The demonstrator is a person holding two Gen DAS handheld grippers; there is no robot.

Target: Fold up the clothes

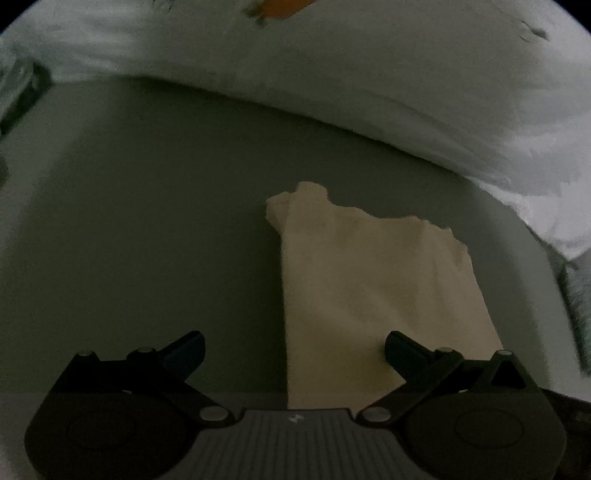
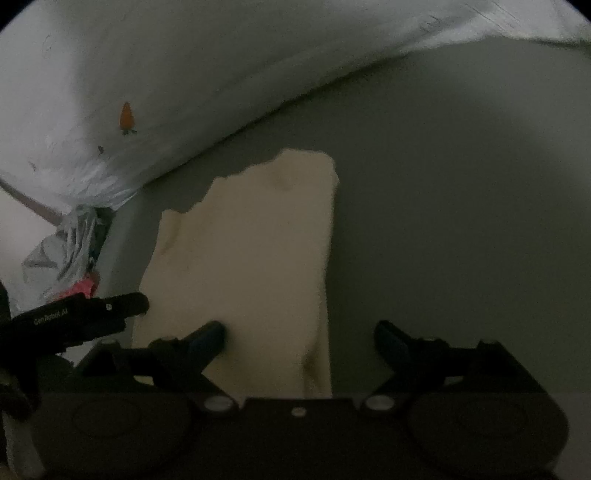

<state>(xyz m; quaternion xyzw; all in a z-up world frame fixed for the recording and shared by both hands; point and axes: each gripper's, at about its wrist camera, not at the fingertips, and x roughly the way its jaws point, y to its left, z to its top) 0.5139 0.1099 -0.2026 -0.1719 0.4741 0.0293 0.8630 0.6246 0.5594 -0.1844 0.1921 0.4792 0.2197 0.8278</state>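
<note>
The near end of the cloth [image 1: 373,288] is hidden behind the left gripper [image 1: 294,350] body, and likewise behind the right gripper [image 2: 299,341] in its own view. The orange print [image 1: 284,8] is cut off by the top edge. A crumpled bundle [image 2: 74,240] at left is too dim to identify.

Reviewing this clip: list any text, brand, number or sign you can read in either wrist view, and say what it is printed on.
"GenRobot AI": white lettering on the side of the left gripper, seen in the right wrist view; dim, the last letters uncertain.
A small round white mark beside that lettering: too small to read.
A small pale logo on the left gripper's ribbed body, left wrist view: a symbol, no legible letters.
The orange carrot print on the white sheet: picture only, no words.
</note>
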